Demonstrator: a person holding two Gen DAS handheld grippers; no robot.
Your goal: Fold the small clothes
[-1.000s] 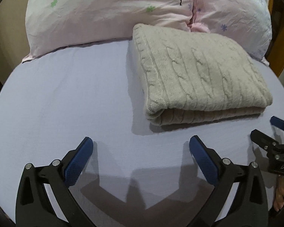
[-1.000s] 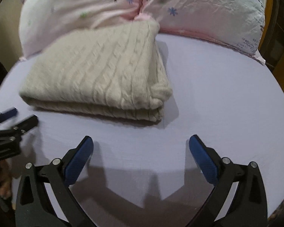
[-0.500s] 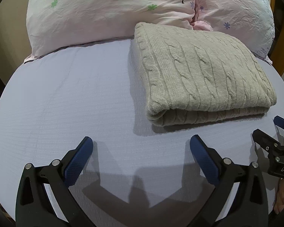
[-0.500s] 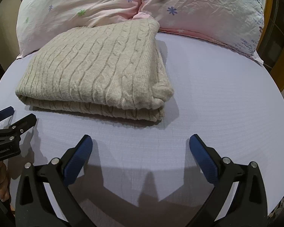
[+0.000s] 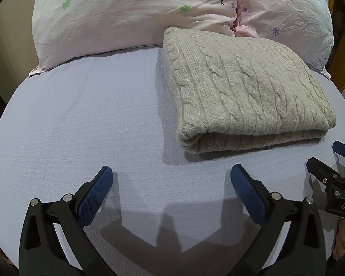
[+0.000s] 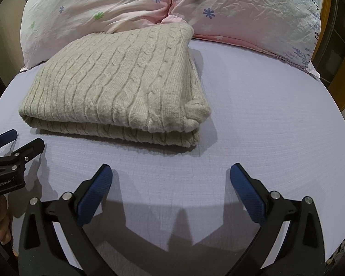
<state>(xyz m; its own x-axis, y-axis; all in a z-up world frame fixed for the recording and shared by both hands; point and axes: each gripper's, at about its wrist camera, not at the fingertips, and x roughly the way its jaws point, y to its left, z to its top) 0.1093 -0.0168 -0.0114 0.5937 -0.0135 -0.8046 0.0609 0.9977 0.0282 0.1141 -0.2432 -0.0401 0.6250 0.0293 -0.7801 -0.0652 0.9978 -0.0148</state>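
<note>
Both wrist views. The fisheye rim cuts off the bed (image 5: 80, 119) edges and the outer ends of two pink floral pillows (image 5: 131, 16); each view shows only the tip of the opposite tool at its side margin. No container appears. A beige cable-knit sweater (image 5: 246, 87) lies folded into a thick rectangle on the lilac sheet, its far corner touching the pillows where they meet, its layered open edge facing the cameras. The left gripper (image 5: 171, 184) and right gripper (image 6: 171, 184) hover near it, apart from the knit, fingers spread wide and holding nothing.
</note>
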